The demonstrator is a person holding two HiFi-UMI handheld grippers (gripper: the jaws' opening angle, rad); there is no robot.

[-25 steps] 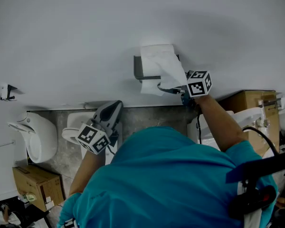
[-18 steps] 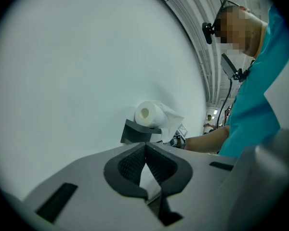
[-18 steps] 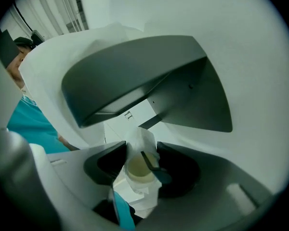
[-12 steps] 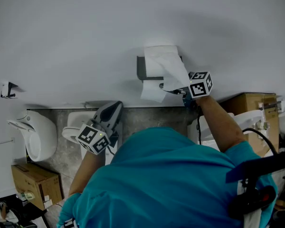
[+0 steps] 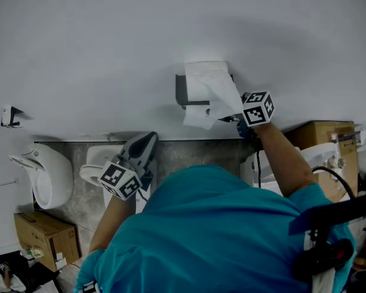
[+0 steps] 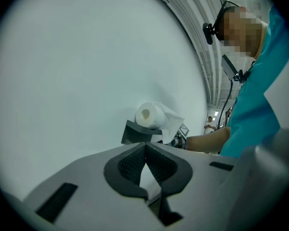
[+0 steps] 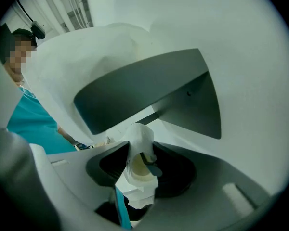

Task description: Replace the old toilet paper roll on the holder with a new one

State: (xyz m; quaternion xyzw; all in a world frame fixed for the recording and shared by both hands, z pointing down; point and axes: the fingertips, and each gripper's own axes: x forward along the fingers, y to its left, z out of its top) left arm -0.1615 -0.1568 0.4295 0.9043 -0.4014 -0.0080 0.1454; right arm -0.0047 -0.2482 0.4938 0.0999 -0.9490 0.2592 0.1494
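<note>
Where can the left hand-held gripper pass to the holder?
Free: bare wall left of the holder and above the new roll. Crowded: its right and underside, where the right hand-held gripper has just been closing its jaws on the old roll.

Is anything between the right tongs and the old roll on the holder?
Nothing visible does. The right tongs have just been closing and pinch the old roll beneath the holder. Loose tissue hangs beside them, not between.
</note>
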